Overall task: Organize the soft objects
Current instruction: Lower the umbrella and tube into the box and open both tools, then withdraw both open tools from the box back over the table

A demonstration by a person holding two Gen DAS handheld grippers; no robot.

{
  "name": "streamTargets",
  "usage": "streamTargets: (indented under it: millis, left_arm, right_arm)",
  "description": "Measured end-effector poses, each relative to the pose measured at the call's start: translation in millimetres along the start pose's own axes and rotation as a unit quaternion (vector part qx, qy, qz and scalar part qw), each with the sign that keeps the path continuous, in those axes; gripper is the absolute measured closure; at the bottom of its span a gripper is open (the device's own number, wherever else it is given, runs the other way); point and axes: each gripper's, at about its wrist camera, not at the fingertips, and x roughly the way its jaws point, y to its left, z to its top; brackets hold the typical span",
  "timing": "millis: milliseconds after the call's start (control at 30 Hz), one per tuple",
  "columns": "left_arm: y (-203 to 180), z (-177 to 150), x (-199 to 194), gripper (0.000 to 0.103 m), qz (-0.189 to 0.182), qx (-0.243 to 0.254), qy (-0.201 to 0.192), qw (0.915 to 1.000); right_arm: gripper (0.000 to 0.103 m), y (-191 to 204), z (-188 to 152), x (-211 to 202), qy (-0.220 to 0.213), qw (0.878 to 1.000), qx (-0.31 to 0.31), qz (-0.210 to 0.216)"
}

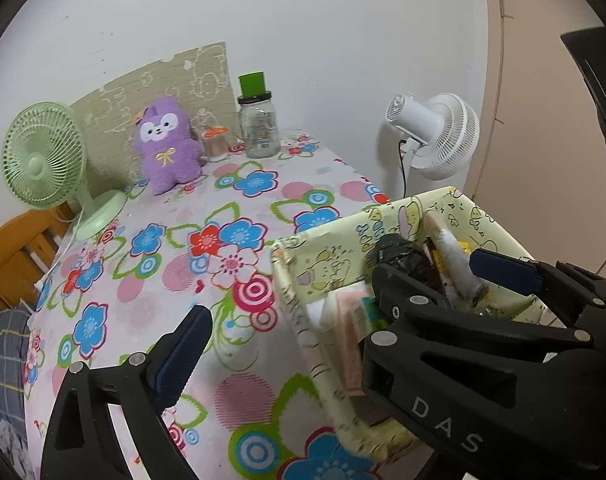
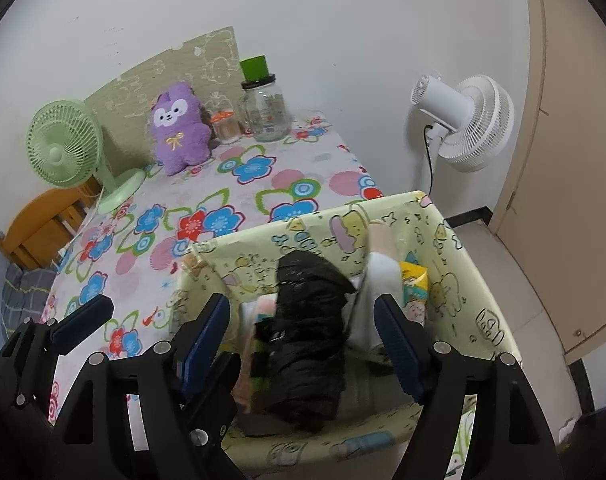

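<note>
A yellow-green cartoon-print fabric bin point(image 1: 499, 240) point(image 2: 455, 280) stands at the table's near right corner. Inside lie a black soft bundle point(image 2: 307, 340) point(image 1: 399, 256), a white rolled item point(image 2: 379, 280) and a yellow pack point(image 2: 415, 280). A purple plush toy point(image 1: 167, 146) point(image 2: 179, 128) sits upright at the far side of the table. My right gripper point(image 2: 303, 336) is open, its fingers either side of the black bundle above the bin. My left gripper point(image 1: 335, 312) is open over the bin's left wall.
The floral tablecloth point(image 1: 223, 248) covers the table. A green desk fan point(image 1: 43, 160) stands far left, a glass jar with a green cup point(image 1: 259, 120) and a small jar point(image 1: 215, 142) at the back. A white floor fan point(image 1: 435, 136) stands right. A wooden chair point(image 1: 11, 256) is left.
</note>
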Motion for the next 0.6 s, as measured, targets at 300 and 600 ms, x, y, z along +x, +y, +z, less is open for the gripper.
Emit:
streamTargets:
  millis: [300, 600]
  left_arm:
    - [22, -15, -17, 0.004, 0.008, -0.014, -0.008, 0.9998]
    - [42, -28, -36, 0.004, 0.02, -0.025, -0.015, 0.9994]
  right_arm:
    - [0.023, 26, -12, -12, -0.009, 1.0, -0.014, 0.006]
    - [0.022, 53, -23, -24, -0.016, 0.999, -0.03, 0.014]
